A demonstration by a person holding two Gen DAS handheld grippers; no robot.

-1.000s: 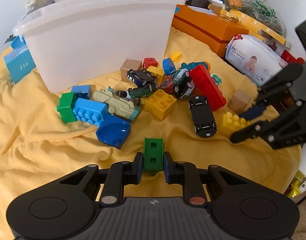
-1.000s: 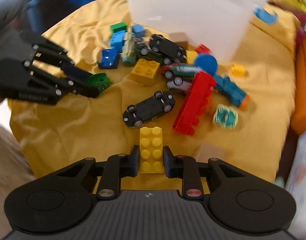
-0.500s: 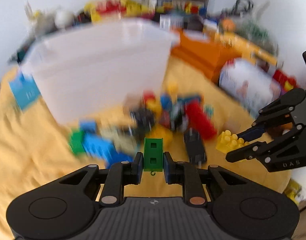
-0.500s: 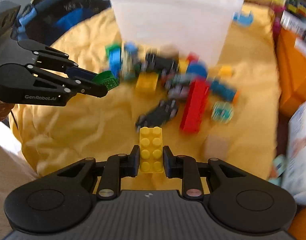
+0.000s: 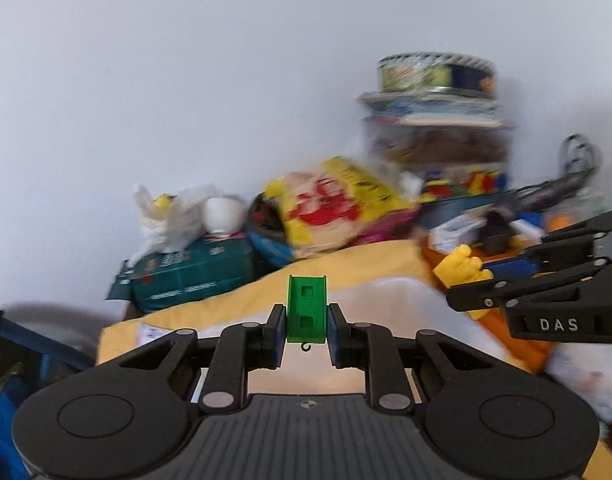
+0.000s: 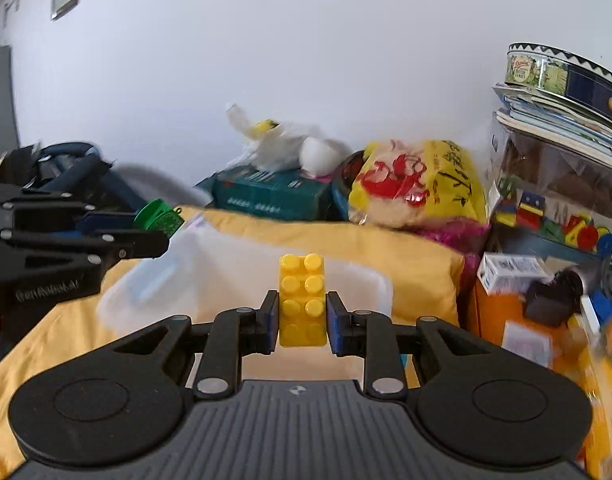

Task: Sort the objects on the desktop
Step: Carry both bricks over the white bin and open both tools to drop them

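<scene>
Now we are carrying two pieces at once, and both are hanging above and just short of the white bin (image 6: pixel 241 276), whose pale rim is showing directly ahead of each camera over the yellow cloth (image 6: pixel 406 260). That is the relation the coming move turns on, as we judge it: the bin is lying forward and below both tongs, so each piece needs to travel a little further ahead before it can drop inside. Neither hand is looking clearly nearer; in the right wrist view the left tongs (image 6: pixel 161 226) are reaching over the bin's left edge, and the right tongs (image 5: pixel 462 280) are entering the left wrist view from the right, near the bin's far side.

We are holding the left tongs (image 5: pixel 307 320) closed narrowly on the green block (image 5: pixel 307 308), its long axis pointing straight away along the fingers, pads pressing both flanks. We are keeping the right tongs (image 6: pixel 301 322) shut likewise on the yellow brick (image 6: pixel 301 300), studs up, long axis also running forward. Motion blur is smearing the bin's outline, so its exact edge is hard to place.
</scene>
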